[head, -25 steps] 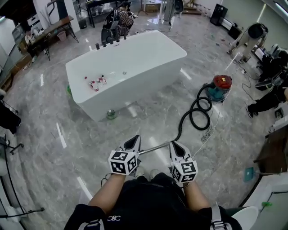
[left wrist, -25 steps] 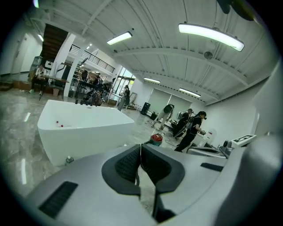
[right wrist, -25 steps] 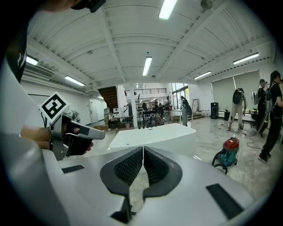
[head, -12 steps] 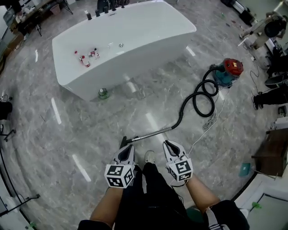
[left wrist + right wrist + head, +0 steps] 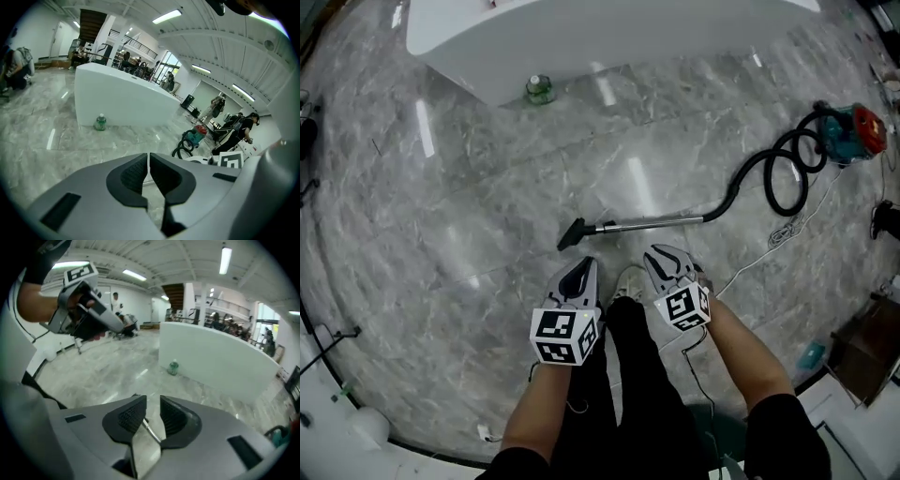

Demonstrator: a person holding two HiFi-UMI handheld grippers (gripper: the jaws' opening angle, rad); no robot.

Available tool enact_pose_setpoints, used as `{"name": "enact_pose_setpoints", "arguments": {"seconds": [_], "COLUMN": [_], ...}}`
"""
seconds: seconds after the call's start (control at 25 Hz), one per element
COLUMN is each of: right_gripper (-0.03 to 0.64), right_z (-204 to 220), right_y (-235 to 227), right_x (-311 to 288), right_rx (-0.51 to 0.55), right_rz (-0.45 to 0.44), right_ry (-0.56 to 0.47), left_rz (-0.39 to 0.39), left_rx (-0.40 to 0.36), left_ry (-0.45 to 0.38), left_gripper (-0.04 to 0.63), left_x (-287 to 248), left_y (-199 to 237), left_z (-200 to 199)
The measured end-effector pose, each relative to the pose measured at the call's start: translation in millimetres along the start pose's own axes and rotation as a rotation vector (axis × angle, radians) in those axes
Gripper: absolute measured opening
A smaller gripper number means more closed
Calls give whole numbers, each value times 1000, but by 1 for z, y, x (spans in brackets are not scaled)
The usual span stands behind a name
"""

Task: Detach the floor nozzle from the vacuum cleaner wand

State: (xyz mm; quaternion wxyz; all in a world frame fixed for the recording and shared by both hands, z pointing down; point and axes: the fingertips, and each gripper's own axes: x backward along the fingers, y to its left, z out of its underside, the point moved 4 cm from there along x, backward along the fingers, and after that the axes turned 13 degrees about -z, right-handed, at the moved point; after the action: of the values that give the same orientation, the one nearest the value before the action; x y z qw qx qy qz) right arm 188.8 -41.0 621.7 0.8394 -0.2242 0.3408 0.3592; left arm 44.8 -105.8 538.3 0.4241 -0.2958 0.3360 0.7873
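head view has the lot: floor nozzle (image 5: 572,233) flat on the marble floor (image 5: 487,187), still on the wand (image 5: 656,222) running right, just far of both grippers. left hand-held gripper (image 5: 577,272) is pinched tight, empty; its view catches only the canister (image 5: 197,136) and bottle (image 5: 100,122). right hand-held gripper (image 5: 667,255) has just been opening, a narrow gap, nothing gripped, wand glimpsed through it. bare floor all round the nozzle.

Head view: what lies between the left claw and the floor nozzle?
Nothing but bare marble floor: the shut left claw hangs short of the floor nozzle, as the head view shows.
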Motion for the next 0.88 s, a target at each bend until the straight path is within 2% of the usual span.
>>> {"name": "enact_pose_setpoints", "arguments": {"seconds": [0.04, 0.12, 0.32, 0.52, 0.68, 0.88], "right_gripper": [95, 137, 228, 241, 241, 241], "right_z": [15, 47, 120, 165, 205, 260], "right_y": [2, 2, -14, -19, -32, -39], "right_x": [-24, -68, -160, -234, -289, -341], "right_rx": [37, 102, 140, 196, 306, 309], "right_rz": [-55, -131, -179, -239, -214, -264], "right_ry": [62, 176, 361, 464, 526, 661], "left_rz": [-8, -17, -32, -21, 15, 58], "left_rx": [6, 16, 29, 18, 6, 16], "left_ry": [11, 33, 66, 102, 110, 118], "left_gripper": [8, 8, 8, 9, 9, 9], "left_x": [-9, -27, -76, -124, -159, -191], "left_y": [8, 24, 67, 93, 102, 113], "left_z": [12, 35, 85, 106, 114, 121]}}
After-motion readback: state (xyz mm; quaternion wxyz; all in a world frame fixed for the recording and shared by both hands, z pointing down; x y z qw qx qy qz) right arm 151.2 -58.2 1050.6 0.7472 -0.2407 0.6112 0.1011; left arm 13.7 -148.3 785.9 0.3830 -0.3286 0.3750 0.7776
